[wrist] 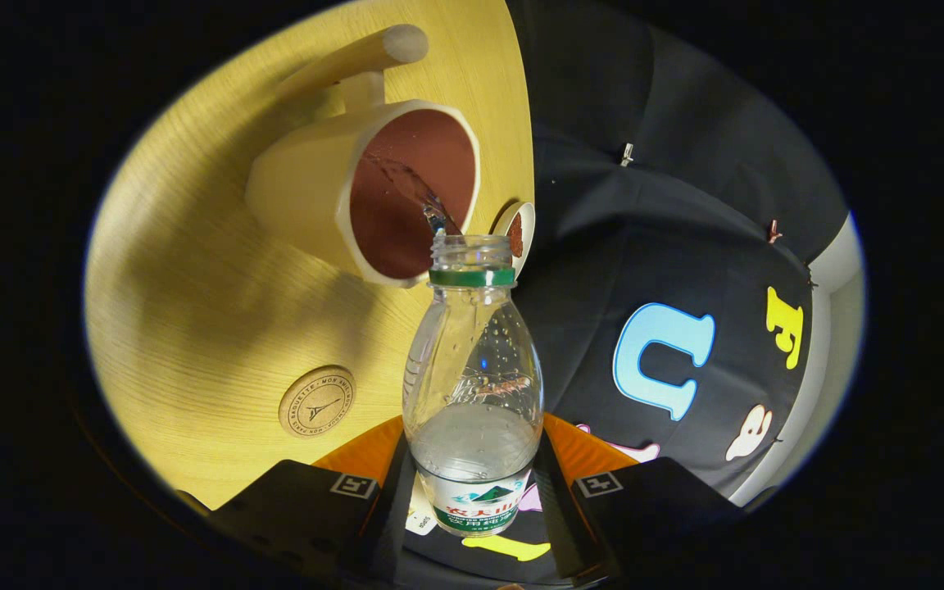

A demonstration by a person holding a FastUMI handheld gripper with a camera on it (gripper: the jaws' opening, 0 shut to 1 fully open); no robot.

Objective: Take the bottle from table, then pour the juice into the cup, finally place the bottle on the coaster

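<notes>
Bottle (473, 385) is sitting clamped between the two fingers of the gripper (472, 492), which are closing on its lower body from either side at the label band, so the gripper is only as wide open as the bottle itself. It is a clear plastic bottle with its cap off and a green ring under the threaded neck, and its mouth is pointing forward, away from the fingers, toward the cup (374, 192). The view is tilting along with the gripper, so the table (193, 287) is appearing as a slanted wooden surface to one side. A thin stream of clear liquid (431, 209) is running from the mouth into the cup, whose opening is facing the bottle and showing a reddish-brown inside. The cup is pale cream with a long handle (357, 57) sticking out behind it, and it is standing on the table just beyond the bottle's mouth. Some liquid is pooling in the bottle's lower half, with bubbles clinging to the wall above it. A round wooden coaster (317, 401) is lying on the table beside the bottle, near the fingers and well apart from the cup.
</notes>
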